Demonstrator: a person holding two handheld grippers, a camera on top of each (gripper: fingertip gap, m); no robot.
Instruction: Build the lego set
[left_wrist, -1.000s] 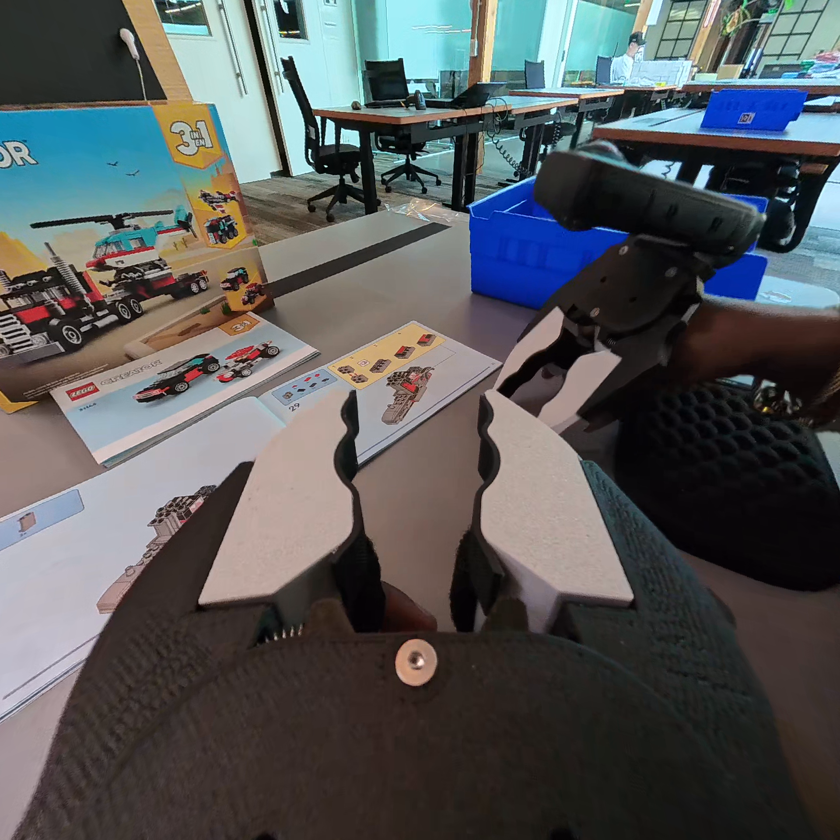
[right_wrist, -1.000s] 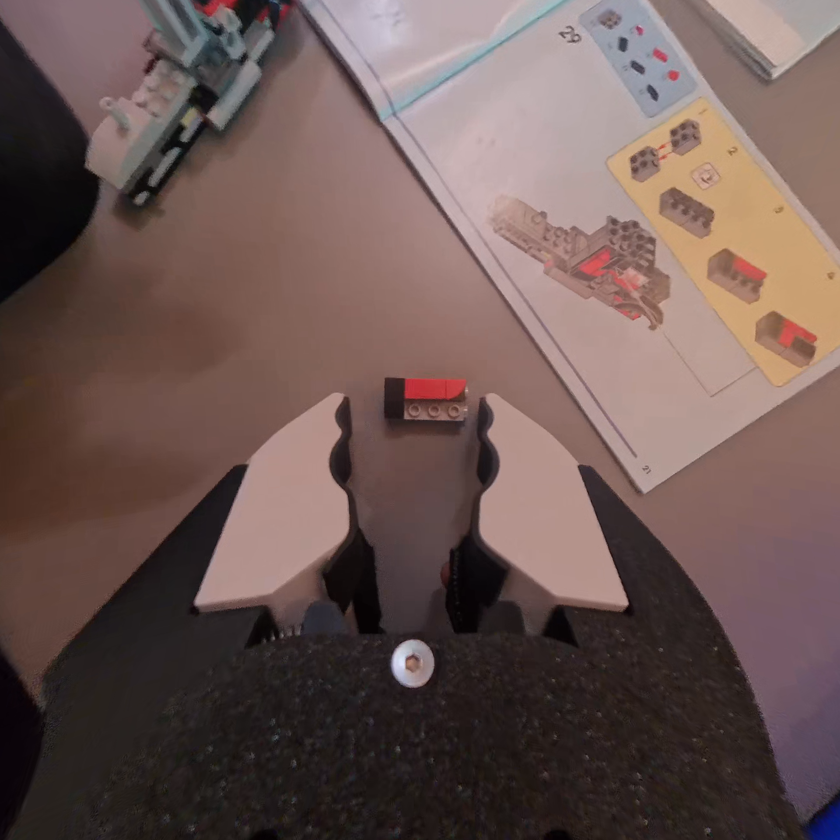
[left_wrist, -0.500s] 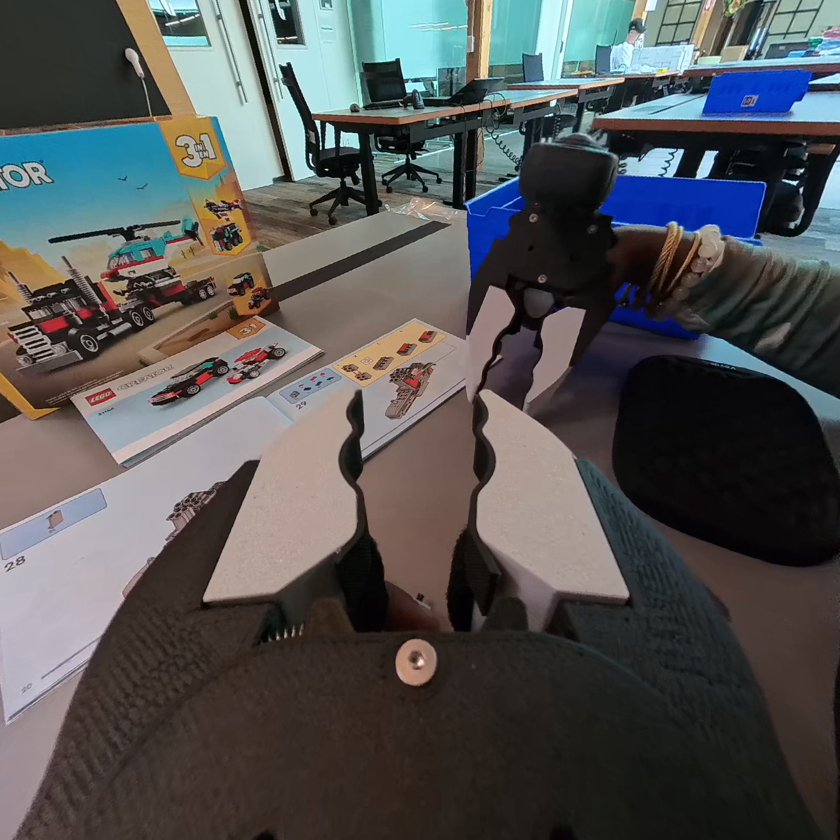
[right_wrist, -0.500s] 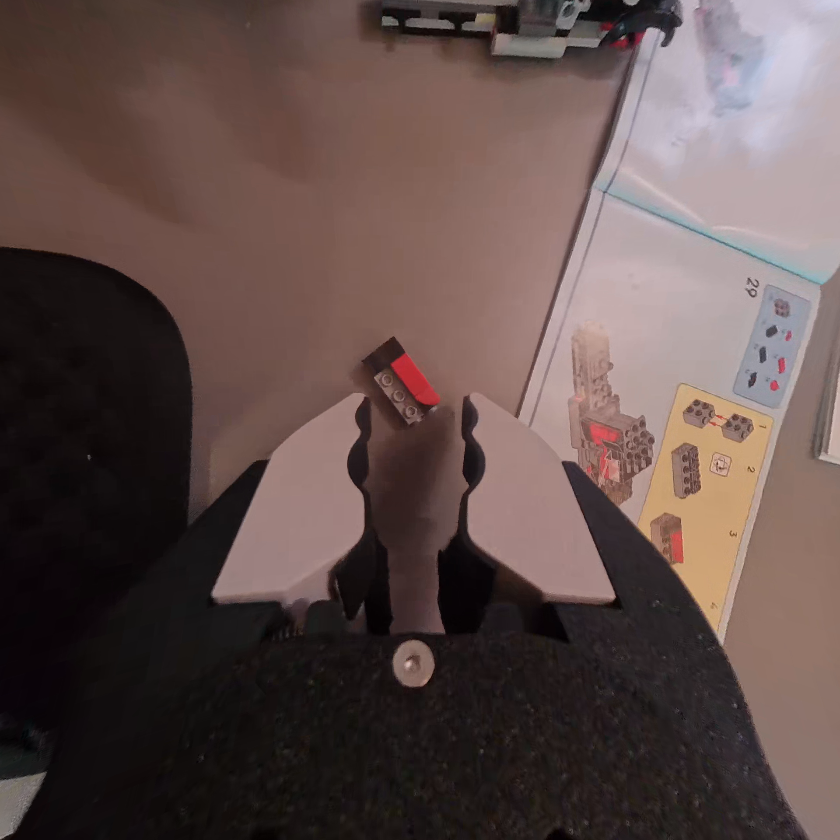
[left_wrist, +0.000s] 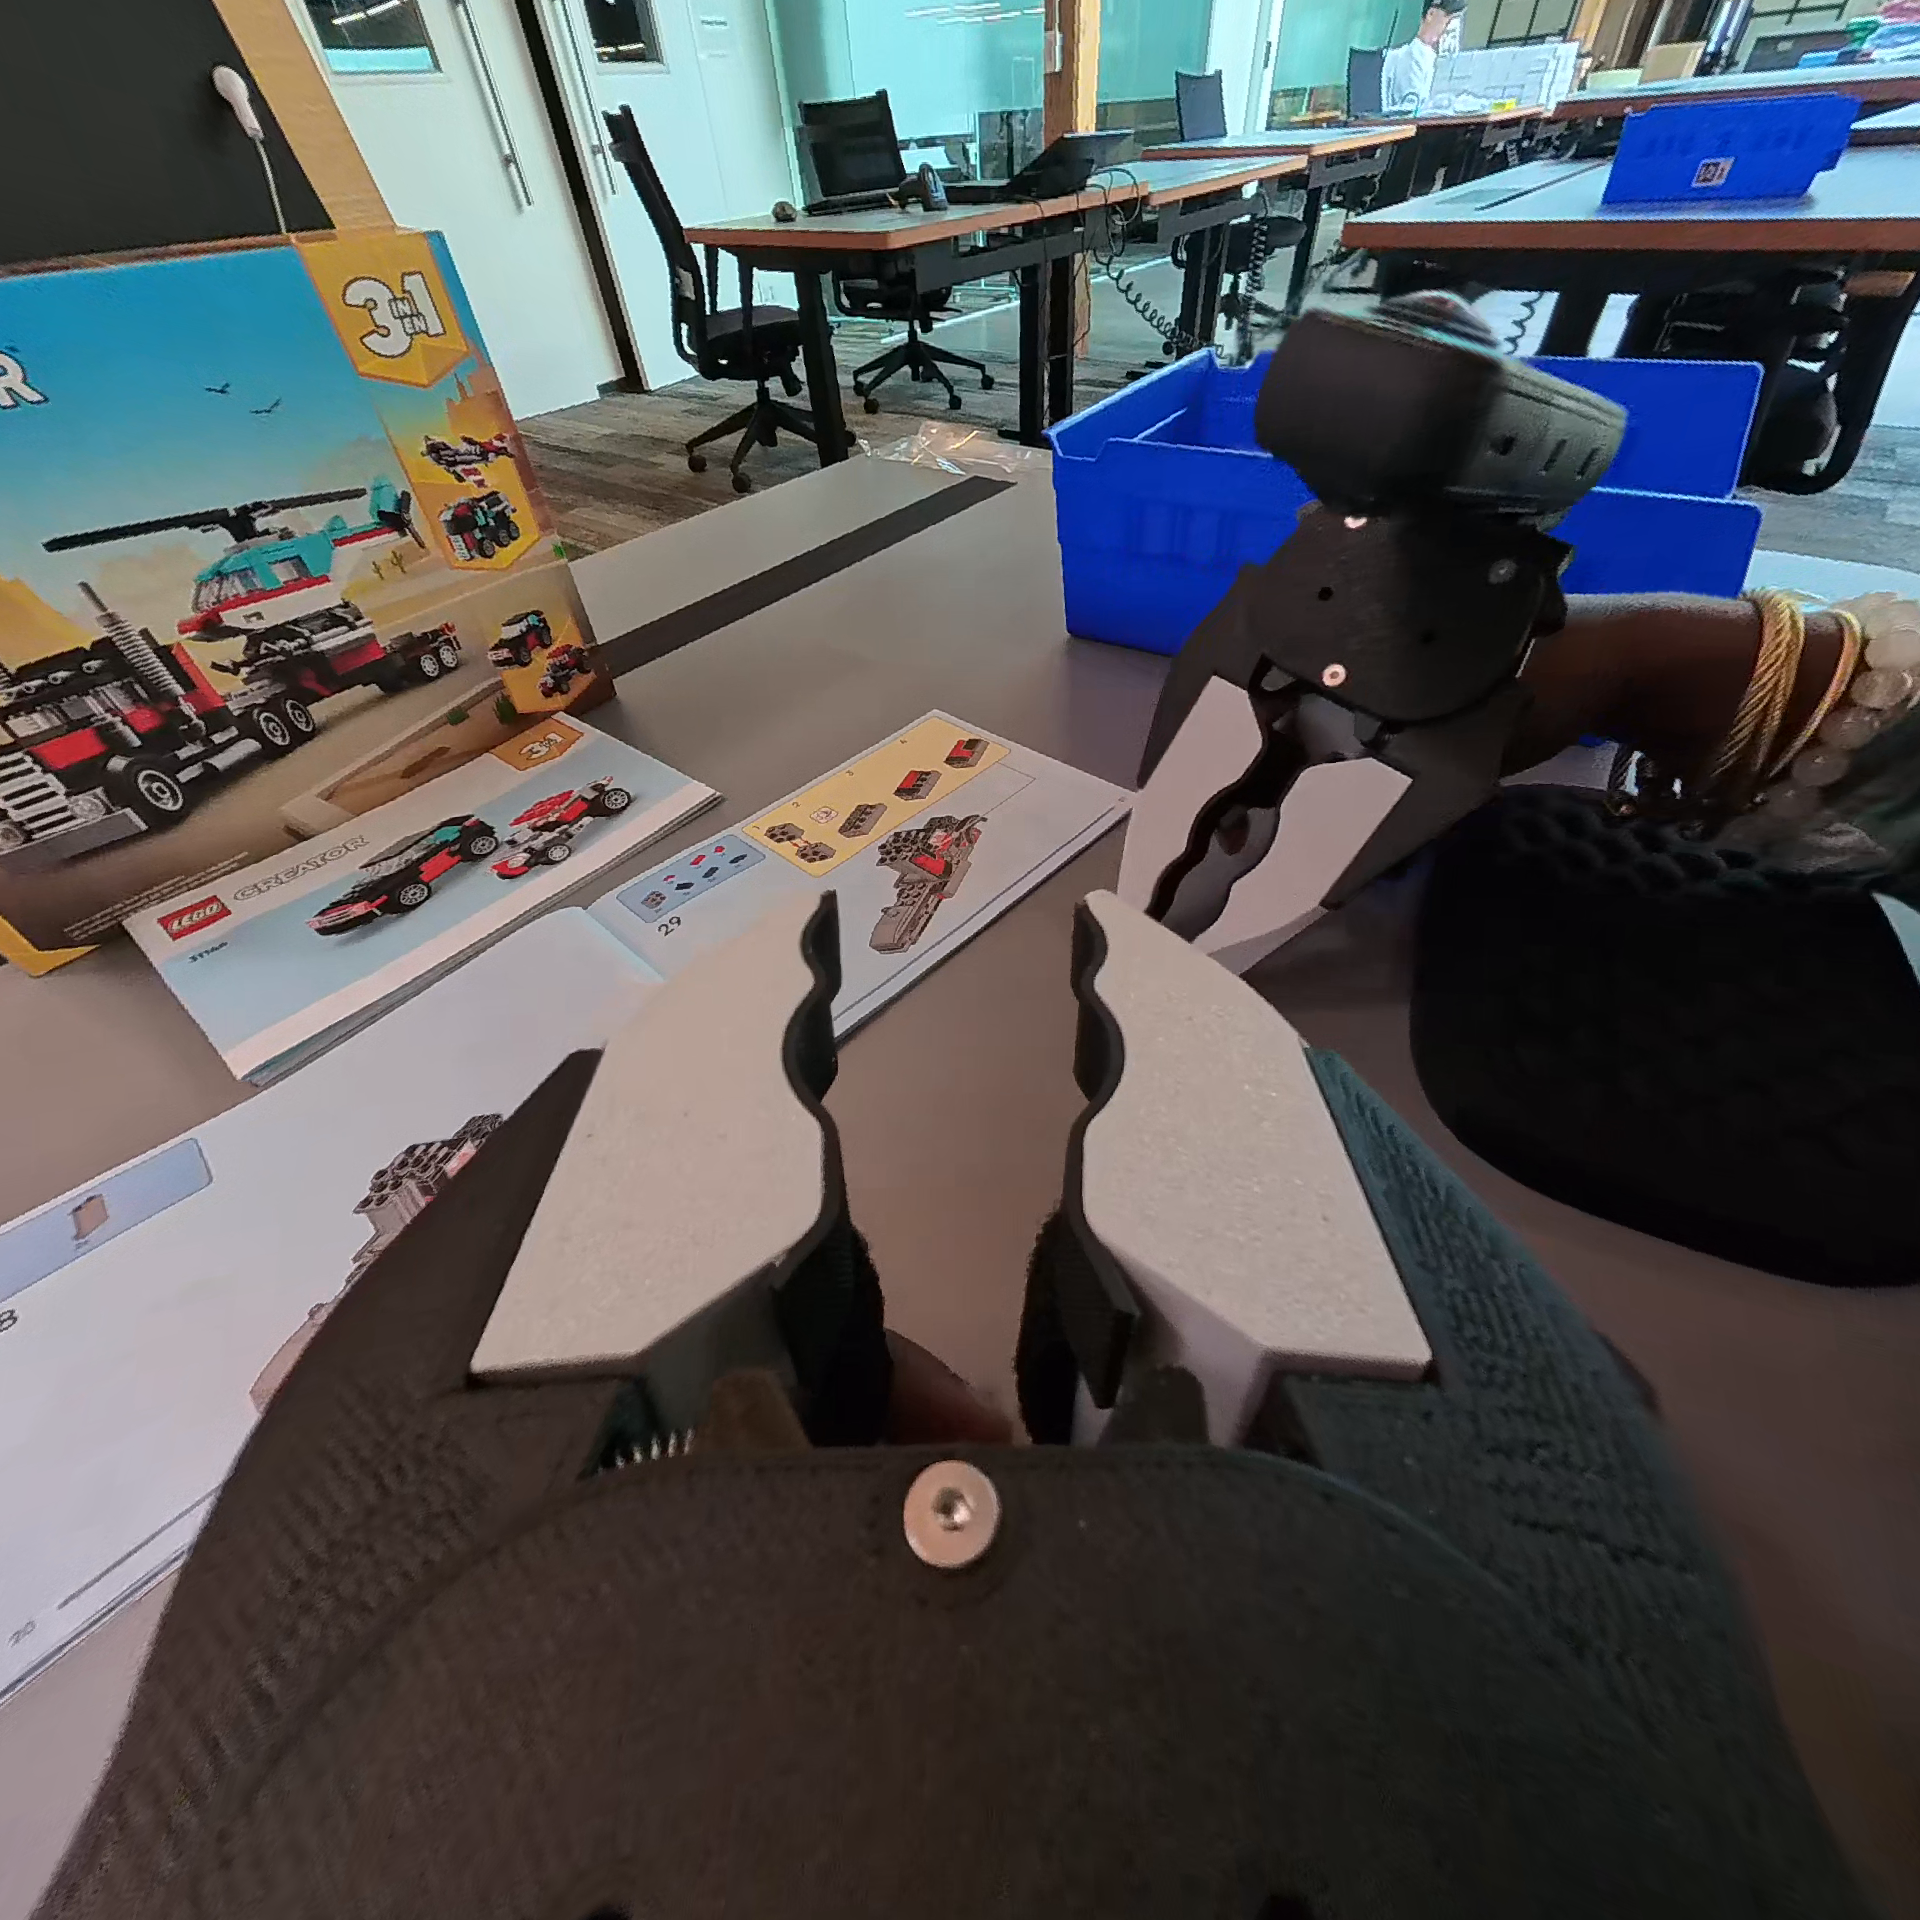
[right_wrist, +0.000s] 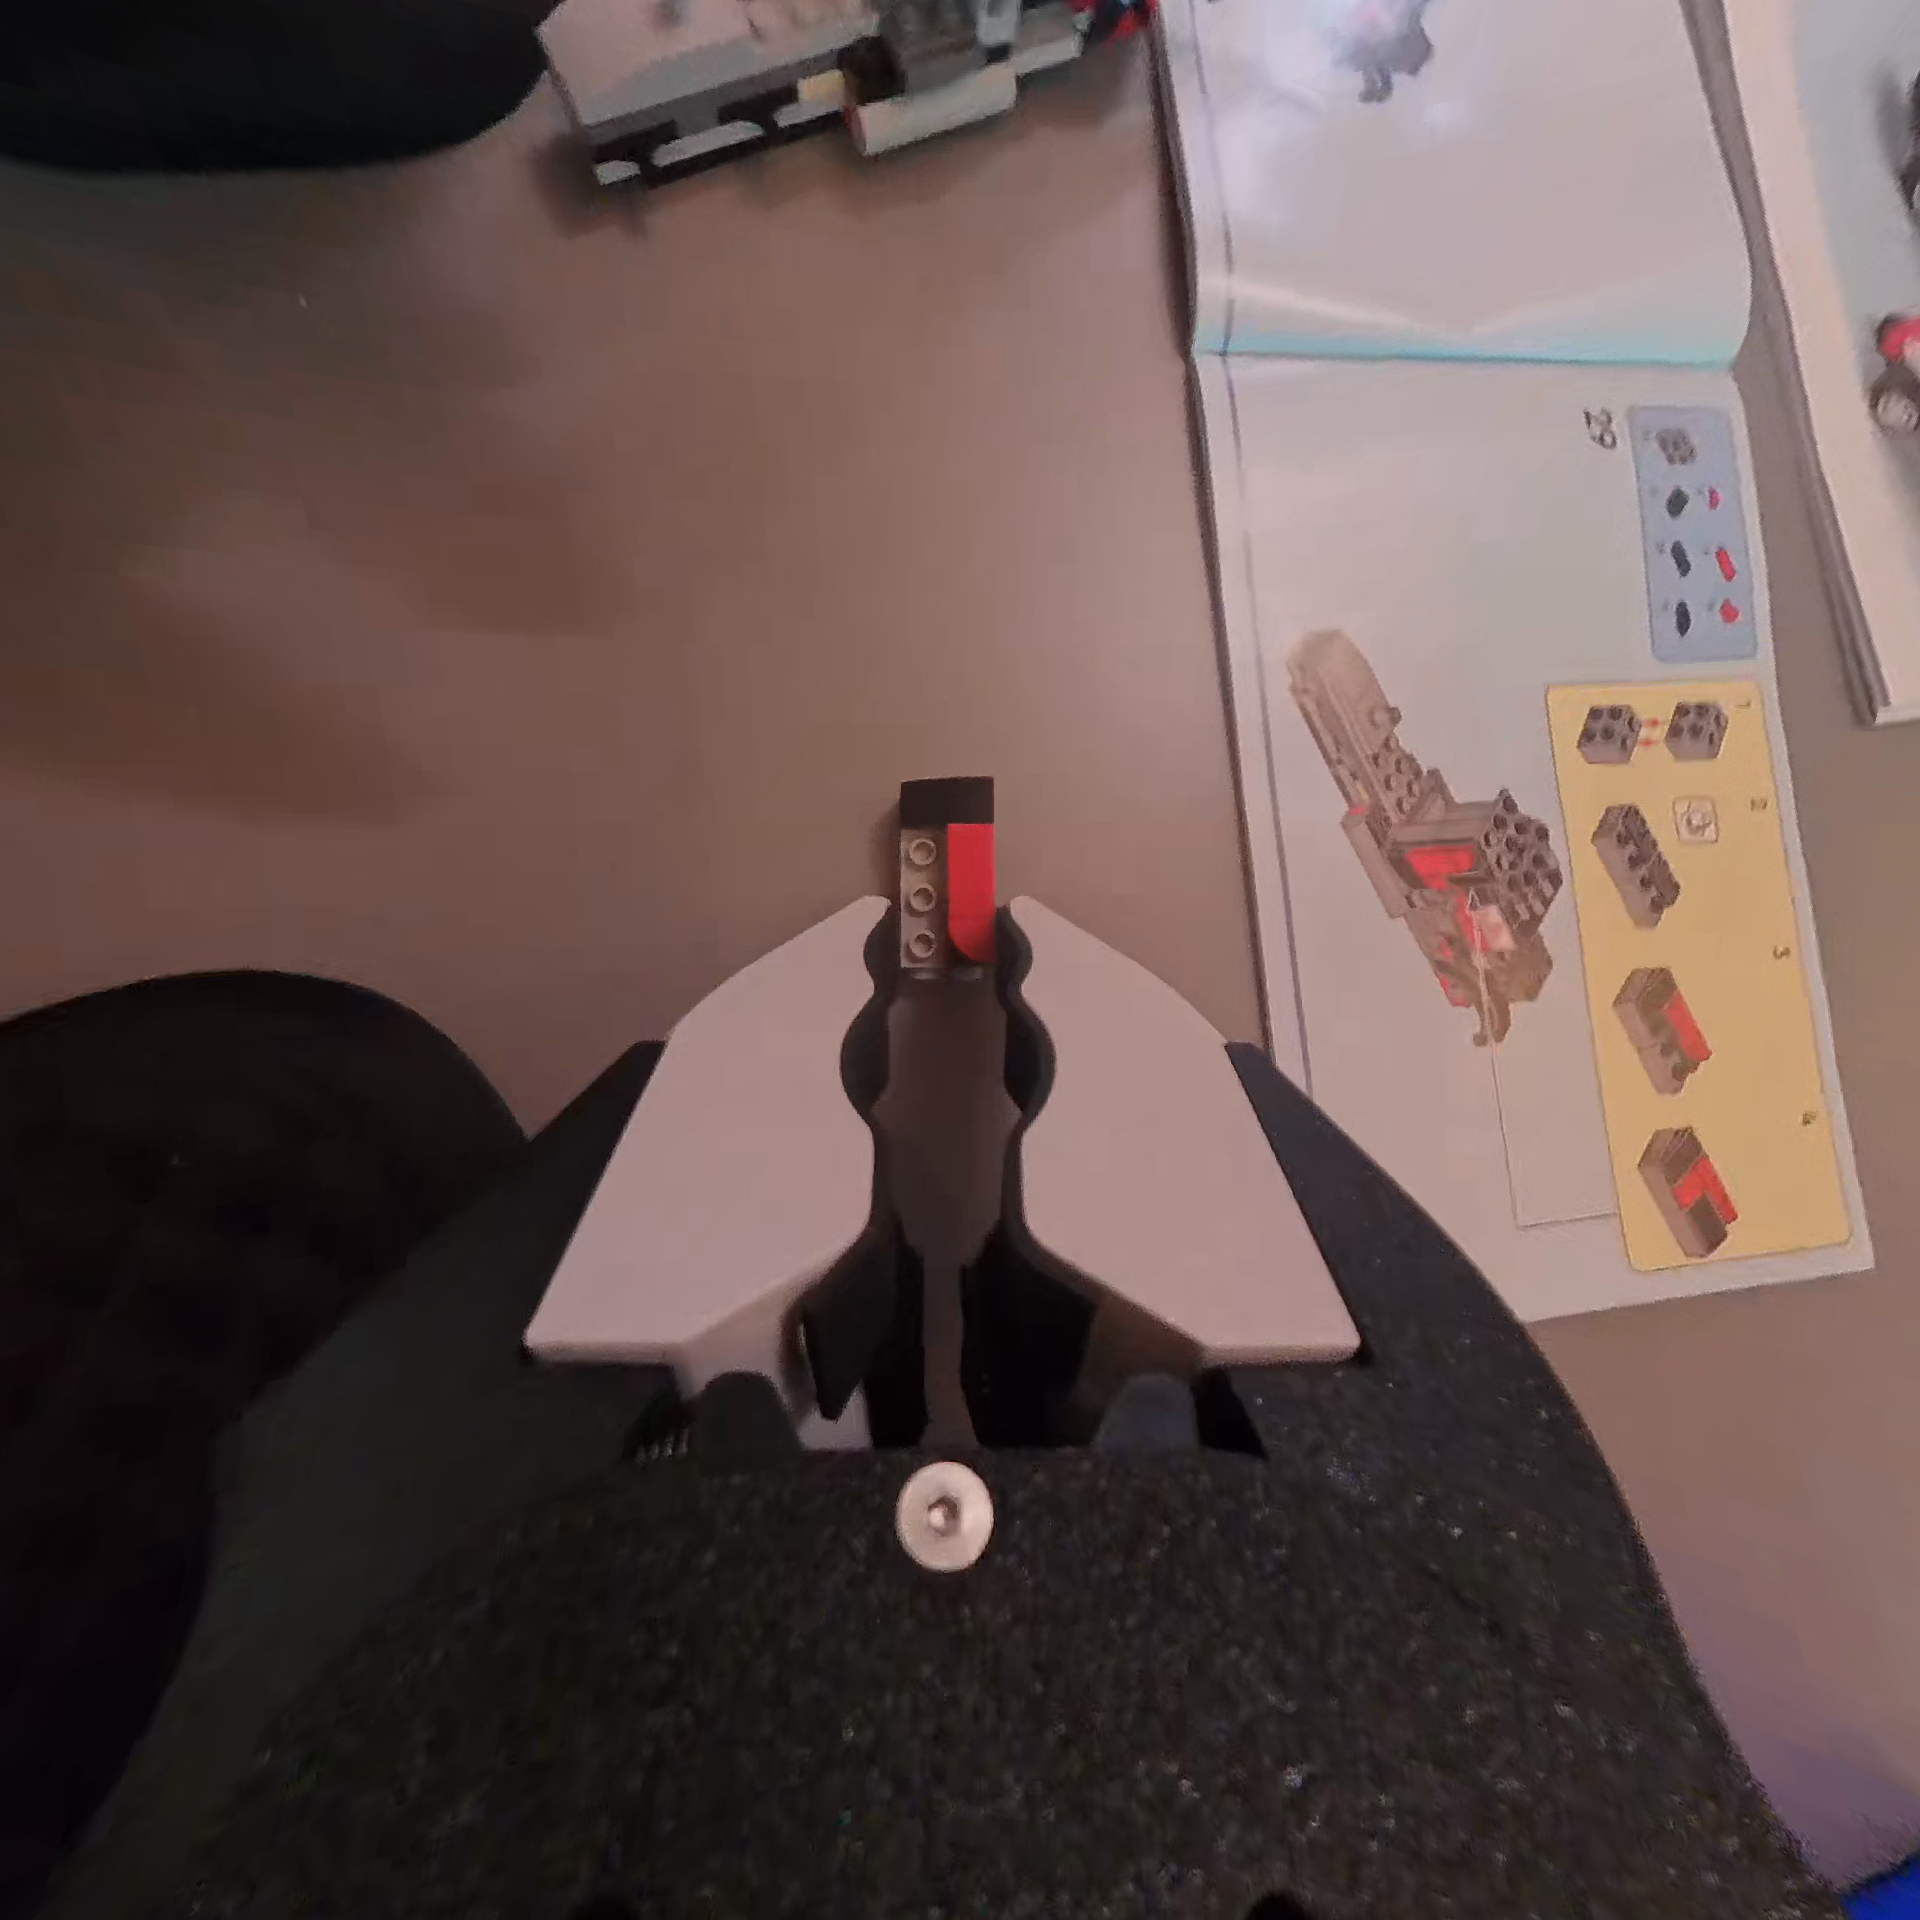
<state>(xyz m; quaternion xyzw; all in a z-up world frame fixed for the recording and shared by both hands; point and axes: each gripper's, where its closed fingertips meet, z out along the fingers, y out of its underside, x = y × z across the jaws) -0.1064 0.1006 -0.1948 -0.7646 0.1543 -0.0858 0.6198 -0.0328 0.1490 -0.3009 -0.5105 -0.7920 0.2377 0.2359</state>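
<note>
Two hand-held grippers are seen. The right hand-held gripper (right_wrist: 945, 914) is pointed down at the grey surface (right_wrist: 623, 571), and its two pale fingers (right_wrist: 727, 1143) are drawn in against the near end of a small brick assembly (right_wrist: 945, 883) of grey studded, red and black pieces. The assembly is clamped at the fingertips, and its black end is projected beyond them. Whether it is lifted or lies on the surface cannot be told.

The left hand-held gripper (left_wrist: 951, 935) is held low over the surface, and its fingers are set apart with nothing between them. In its view the right hand-held gripper (left_wrist: 1236, 883) is seen ahead and to the right, tips down by the page edge, gripped by a hand wearing bracelets (left_wrist: 1787, 686).

An open instruction booklet (right_wrist: 1507, 831) is laid just right of the clamped assembly. A partly built model (right_wrist: 790, 94) in pale and black bricks is found farther off, at the top edge of the right wrist view. A black cushioned pad (left_wrist: 1683, 1039) is placed to the right. A second booklet (left_wrist: 416, 894) and the upright set box (left_wrist: 239, 571) are seen on the left, and a blue bin (left_wrist: 1164, 540) is set behind.
</note>
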